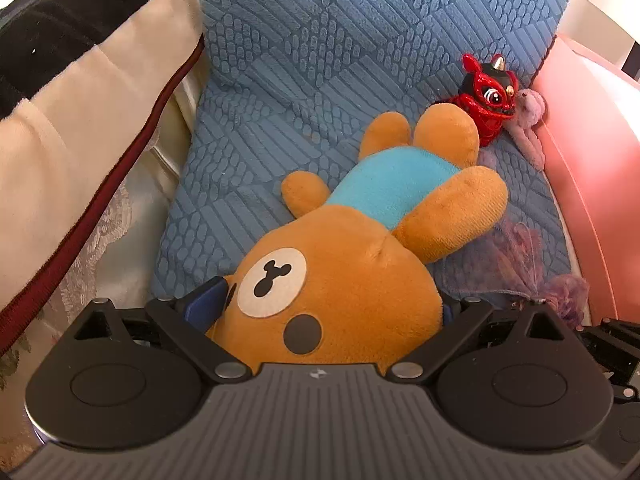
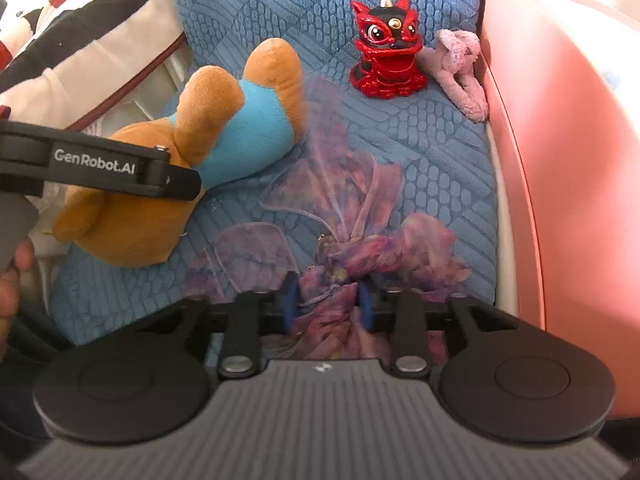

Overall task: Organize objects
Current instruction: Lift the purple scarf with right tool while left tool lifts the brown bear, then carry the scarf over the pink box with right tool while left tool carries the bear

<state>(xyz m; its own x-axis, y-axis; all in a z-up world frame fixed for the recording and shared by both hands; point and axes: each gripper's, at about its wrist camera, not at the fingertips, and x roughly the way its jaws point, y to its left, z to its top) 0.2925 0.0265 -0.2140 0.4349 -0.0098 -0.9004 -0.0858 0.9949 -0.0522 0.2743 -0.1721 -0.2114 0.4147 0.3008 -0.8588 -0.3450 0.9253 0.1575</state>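
**Two hand-held grippers at soft toys on a blue textured cushion**

The left gripper (image 1: 332,300) is spread wide around the head of the plush bear (image 1: 360,248); whether the pads press on the plush cannot be told. The right gripper (image 2: 329,306) is narrowed onto a bunch of the purple gauze fabric (image 2: 352,248), which is pinched between its blue pads. The bear lies on its side on the blue cushion (image 1: 300,60), just beside the gauze. Behind them a red lion figurine (image 2: 386,46) stands upright, touching a pink plush toy (image 2: 456,64) against the pink side wall (image 2: 560,160). A cream pillow (image 1: 80,140) borders the cushion on the left. Only the right wrist view shows the gauze spread in full, the left gripper's arm crossing the bear, and part of a hand (image 2: 10,280).
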